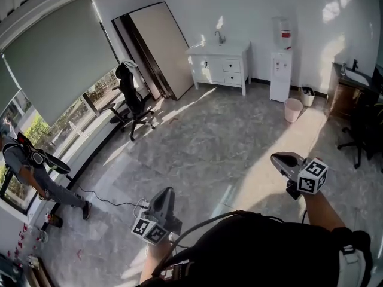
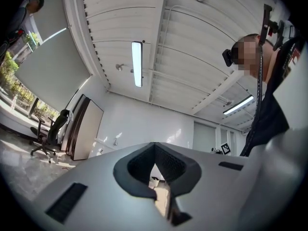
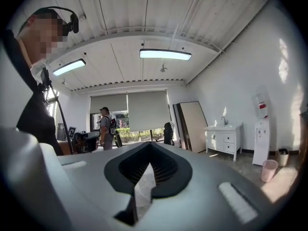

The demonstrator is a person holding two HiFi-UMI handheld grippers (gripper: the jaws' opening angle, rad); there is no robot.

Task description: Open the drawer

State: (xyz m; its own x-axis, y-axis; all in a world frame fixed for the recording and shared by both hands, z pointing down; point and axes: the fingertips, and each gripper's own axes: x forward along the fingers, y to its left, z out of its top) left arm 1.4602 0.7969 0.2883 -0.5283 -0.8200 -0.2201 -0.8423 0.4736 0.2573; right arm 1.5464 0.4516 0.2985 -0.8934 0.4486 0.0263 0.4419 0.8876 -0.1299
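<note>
I look down on a glossy grey marbled stone floor (image 1: 197, 142) crossed by bright sun patches, in a white-walled room. A grey roller blind (image 1: 60, 52) covers the windows on the left, and a black swivel office chair (image 1: 133, 103) stands below it. A person with a backpack (image 1: 30, 172) stands at the near left by the glass. A large flat beige board in a dark frame (image 1: 158, 46) leans on the far wall.

Right of the board stands the white cabinet (image 1: 206, 64) with a tap on its worktop. Its two small drawers (image 1: 232, 72) are stacked at its right end, both flush with the front. They are at the far wall, well apart from both grippers. Further right are a tall white water dispenser with a red top (image 1: 281, 70), a round pink bin (image 1: 293, 109) and a dark wooden desk (image 1: 347, 91).

The left gripper (image 1: 167, 191) and right gripper (image 1: 276, 158) are over bare floor, near the wearer's dark-clad body.

Only the gripper views show the ceiling. It is ribbed white panels with a long strip lamp (image 2: 137, 64) in the left gripper view. The right gripper view also shows the cabinet from low down, legs included.

In each gripper view the smooth pale grey plastic fingers, with dark ribbed pads, are together, leaving a thin slit. Nothing is between them.
</note>
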